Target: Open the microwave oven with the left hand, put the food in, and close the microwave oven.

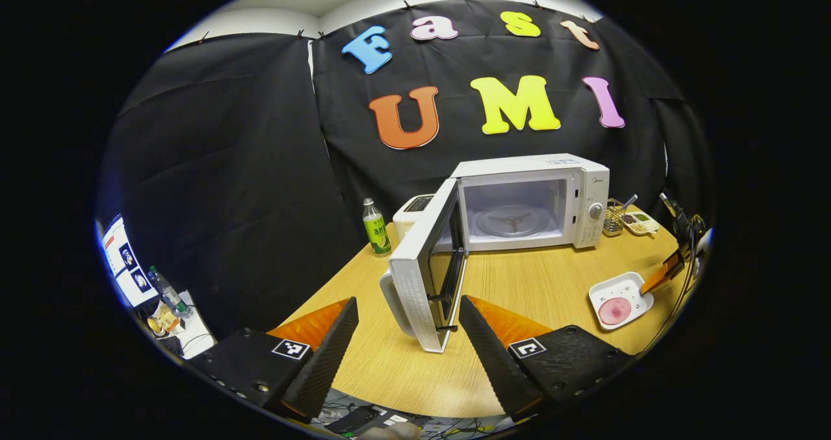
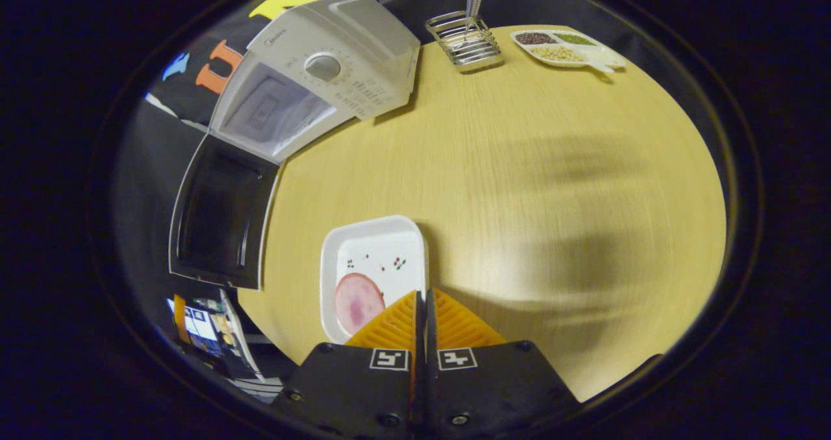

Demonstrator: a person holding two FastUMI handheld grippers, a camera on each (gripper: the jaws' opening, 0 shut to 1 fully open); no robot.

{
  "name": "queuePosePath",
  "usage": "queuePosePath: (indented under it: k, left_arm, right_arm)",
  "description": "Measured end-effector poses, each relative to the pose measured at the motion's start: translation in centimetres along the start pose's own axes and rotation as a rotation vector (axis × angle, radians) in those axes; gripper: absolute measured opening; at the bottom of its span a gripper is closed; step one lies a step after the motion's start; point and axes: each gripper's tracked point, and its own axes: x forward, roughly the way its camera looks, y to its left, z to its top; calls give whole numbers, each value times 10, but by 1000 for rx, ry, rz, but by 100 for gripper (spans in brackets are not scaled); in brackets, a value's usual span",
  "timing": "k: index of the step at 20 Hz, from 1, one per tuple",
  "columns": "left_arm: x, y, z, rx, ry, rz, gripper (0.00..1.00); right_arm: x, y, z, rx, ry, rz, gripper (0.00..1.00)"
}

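Left gripper view: the left gripper [image 1: 408, 336] hangs over the near edge of the table [image 1: 539, 284] with its fingers spread wide apart and nothing between them. The microwave door [image 1: 425, 271] stands fully open at 12 o'clock from the fingertips, its edge pointing back between them. The microwave [image 1: 529, 200] sits beyond, cavity bare apart from the turntable [image 1: 513, 220]. A green bottle [image 1: 376, 228] and a white appliance [image 1: 411, 213] stand at 9 o'clock from the cavity. The plate [image 1: 620, 299] of food lies at 4 o'clock from the microwave, with the right gripper's tip at its rim.

Right gripper view: the right gripper [image 2: 423, 310] has its fingers closed together at the near edge of the plate [image 2: 376, 258]. Whether the rim is pinched between them cannot be told. The pink slice [image 2: 357, 300] lies at 10 o'clock from the fingertips. A wire rack [image 2: 466, 41] and a divided dish [image 2: 565, 47] sit at the far table edge.

Hazards, as judged:
- A shallow rim grip may let the plate tilt on lifting, so the slice slides off.
- The open door stands beside the route to the cavity; a wide swing may strike it.
- Entering too low may catch the plate on the cavity sill.
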Motion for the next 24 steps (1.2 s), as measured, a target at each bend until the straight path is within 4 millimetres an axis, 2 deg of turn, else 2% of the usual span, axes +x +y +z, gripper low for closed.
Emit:
queuePosePath:
  k: [4, 9, 16, 19, 22, 24]
  left_arm:
    - [0, 1, 6, 12, -7, -8, 95]
    - [-1, -4, 18, 38, -12, -30, 95]
    - [-5, -18, 42, 68, -39, -86, 95]
    - [-9, -26, 43, 57, -35, -112, 95]
    - [-13, -29, 48, 43, -51, -121, 95]
    - [-15, -30, 47, 37, -59, -129, 95]
  right_arm:
    - [-4, 25, 3, 110, -51, 116, 3]
    - [-3, 78, 23, 255, -138, 268, 3]
    - [2, 183, 82, 329, -351, 410, 3]
    - [13, 217, 108, 405, -426, 467, 3]
    - [35, 231, 137, 455, -530, 468, 3]
    - [54, 233, 151, 516, -597, 453, 3]
